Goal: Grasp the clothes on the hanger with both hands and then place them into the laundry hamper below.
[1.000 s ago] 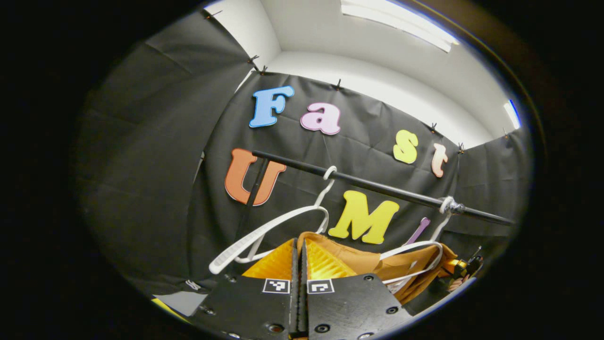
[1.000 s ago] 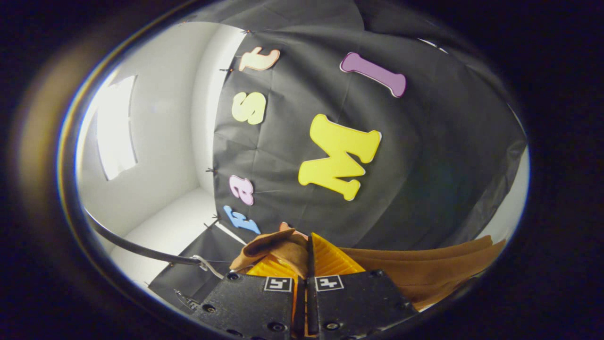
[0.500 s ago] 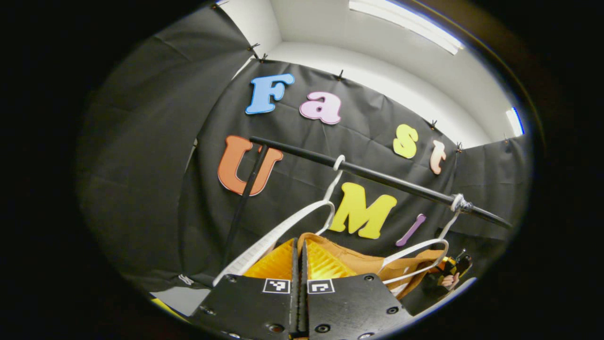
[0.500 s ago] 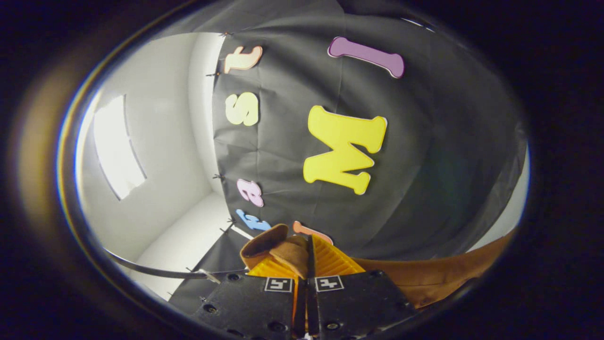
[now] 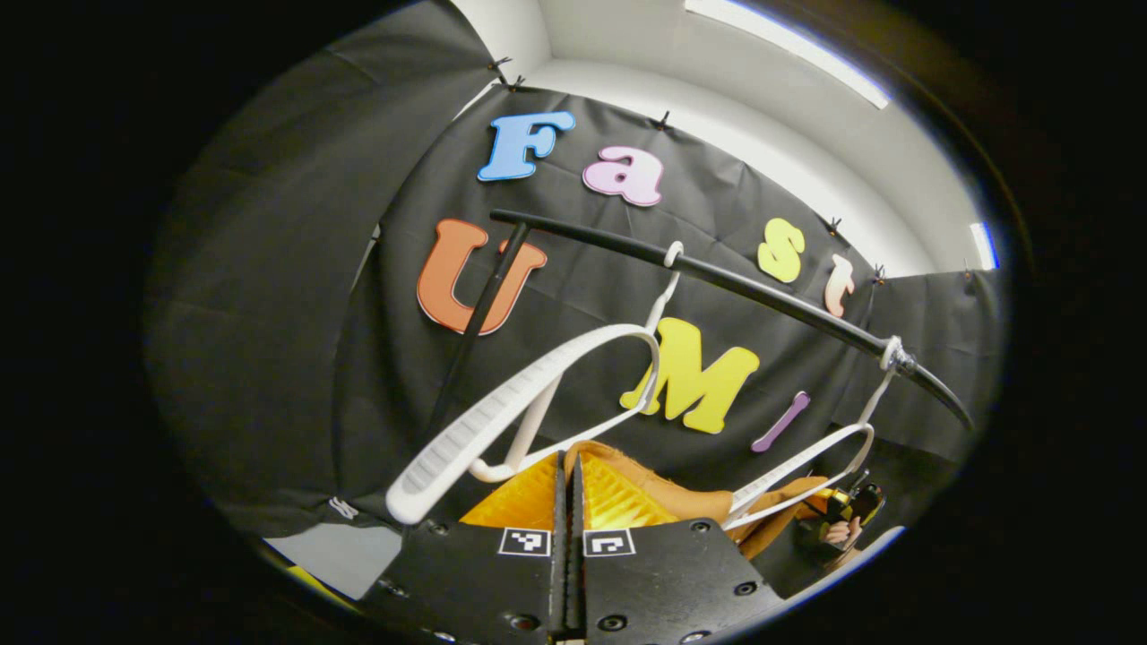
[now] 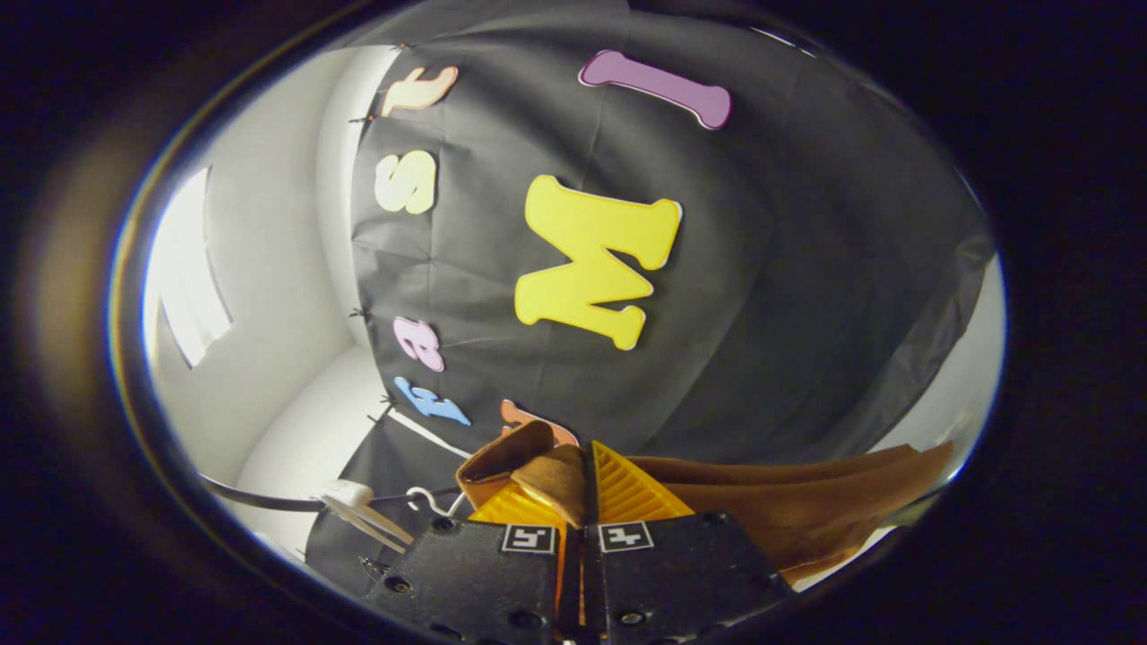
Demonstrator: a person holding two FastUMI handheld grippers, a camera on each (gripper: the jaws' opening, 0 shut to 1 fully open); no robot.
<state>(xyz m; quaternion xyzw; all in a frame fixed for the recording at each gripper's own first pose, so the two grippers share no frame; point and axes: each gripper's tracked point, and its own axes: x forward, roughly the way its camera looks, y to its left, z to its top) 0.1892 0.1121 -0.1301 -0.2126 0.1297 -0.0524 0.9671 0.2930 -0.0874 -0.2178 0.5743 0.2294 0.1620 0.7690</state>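
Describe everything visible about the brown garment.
The brown garment looks like soft, matte cloth, orange-brown, folded and creased. The right hand-held gripper pinches a bunched edge, the rest trailing to the right. In the left gripper view it stretches from the left hand-held gripper toward a white hanger that crosses it.

No readable text — just square coded markers (image 5: 524,541) (no words) on each gripper's fingers.
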